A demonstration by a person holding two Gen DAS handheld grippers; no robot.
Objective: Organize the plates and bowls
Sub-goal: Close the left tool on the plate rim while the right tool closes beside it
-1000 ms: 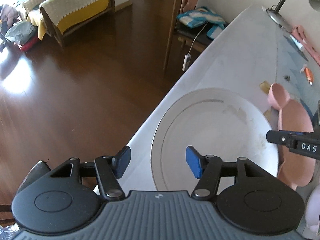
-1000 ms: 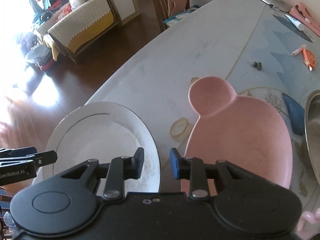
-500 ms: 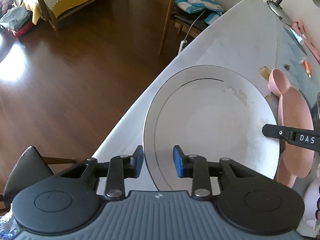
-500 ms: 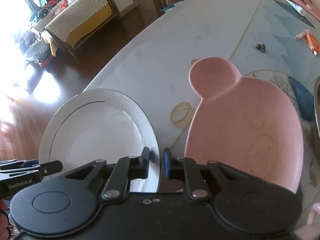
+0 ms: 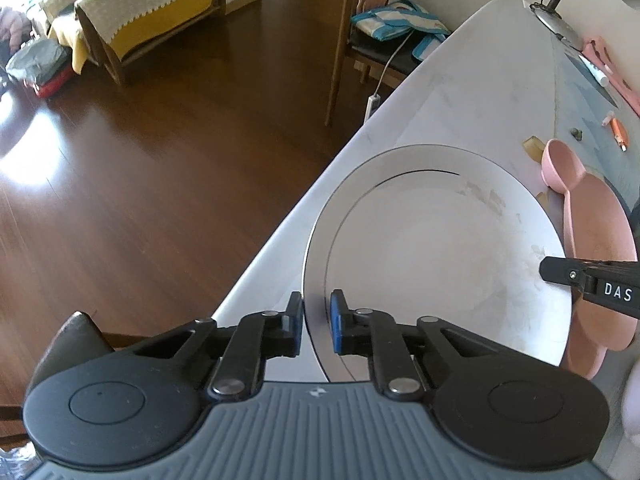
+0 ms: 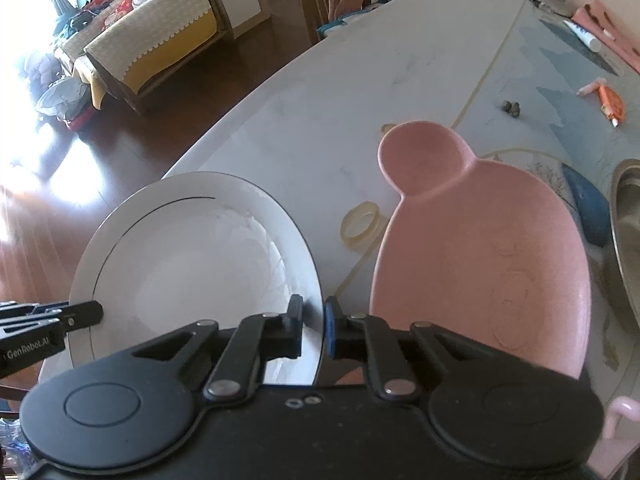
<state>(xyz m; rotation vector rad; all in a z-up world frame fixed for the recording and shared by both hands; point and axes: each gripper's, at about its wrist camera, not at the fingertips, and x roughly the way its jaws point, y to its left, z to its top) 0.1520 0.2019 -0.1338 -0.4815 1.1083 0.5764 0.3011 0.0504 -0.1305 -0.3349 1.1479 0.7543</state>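
Observation:
A large white plate (image 5: 432, 260) (image 6: 192, 272) with a thin dark ring lies at the table's left edge. My left gripper (image 5: 316, 320) has its blue pads clamped on the plate's near left rim. My right gripper (image 6: 312, 328) is shut on the opposite rim, and its fingers (image 5: 560, 276) reach in from the right in the left wrist view. The left gripper's fingers (image 6: 80, 314) show at the plate's far side in the right wrist view. A pink plate (image 6: 480, 260) (image 5: 600, 220) with a round ear lobe lies just right of the white one.
A tape ring (image 6: 360, 224) lies between the two plates. A steel bowl (image 6: 624, 240) and a blue object (image 6: 588, 208) sit at the right. An orange pen (image 6: 610, 106), a desk lamp (image 5: 560, 24) and a tube lie farther back. Wooden floor drops away left of the table (image 5: 460, 92).
Both grippers went from open to shut on the white plate's rim, the left closing from wide apart. The plate now fills slightly more of both views.

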